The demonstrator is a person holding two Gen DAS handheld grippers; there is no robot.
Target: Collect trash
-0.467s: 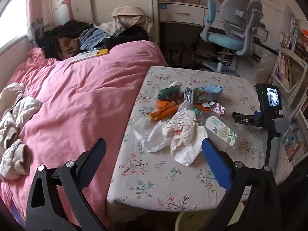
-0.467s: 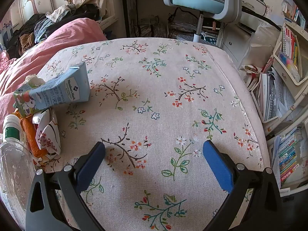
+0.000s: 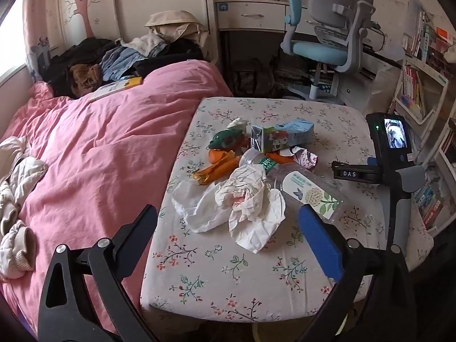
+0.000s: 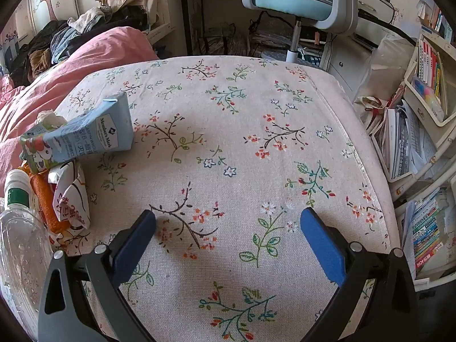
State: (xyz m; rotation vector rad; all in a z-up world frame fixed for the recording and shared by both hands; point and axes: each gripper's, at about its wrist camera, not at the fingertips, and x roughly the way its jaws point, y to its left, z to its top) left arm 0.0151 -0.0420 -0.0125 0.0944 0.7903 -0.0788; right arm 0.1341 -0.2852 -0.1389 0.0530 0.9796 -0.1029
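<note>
Trash sits in a loose heap on the flower-print cloth (image 3: 228,270) of a small table beside the bed with the pink duvet (image 3: 99,156): crumpled white tissues (image 3: 245,208) nearest the left gripper, a clear plastic bottle (image 3: 302,188) lying on its side with a green-banded neck and a floral label, orange wrappers (image 3: 219,165), a green packet (image 3: 226,141), a crushed light-blue milk carton (image 3: 282,136) and a crumpled printed wrapper (image 3: 303,155) behind the bottle. Left gripper (image 3: 228,230) hangs over the near table edge, jaws wide apart, nothing between them, tissues just ahead. Right gripper (image 4: 228,233) tilts down over bare cloth right of the heap, jaws also wide apart and empty. Left wrist view takes in the whole heap, the bed's clothes pile (image 3: 114,57), the blue-grey desk chair (image 3: 327,37) and the right tool's back with its lit little screen (image 3: 394,134). Right wrist view catches only the heap's edge at far left, meaning carton, printed wrapper, an orange wrapper, bottle, but shows the bookshelves (image 4: 427,99) and stacked papers (image 4: 399,142) beside the table close up.
</note>
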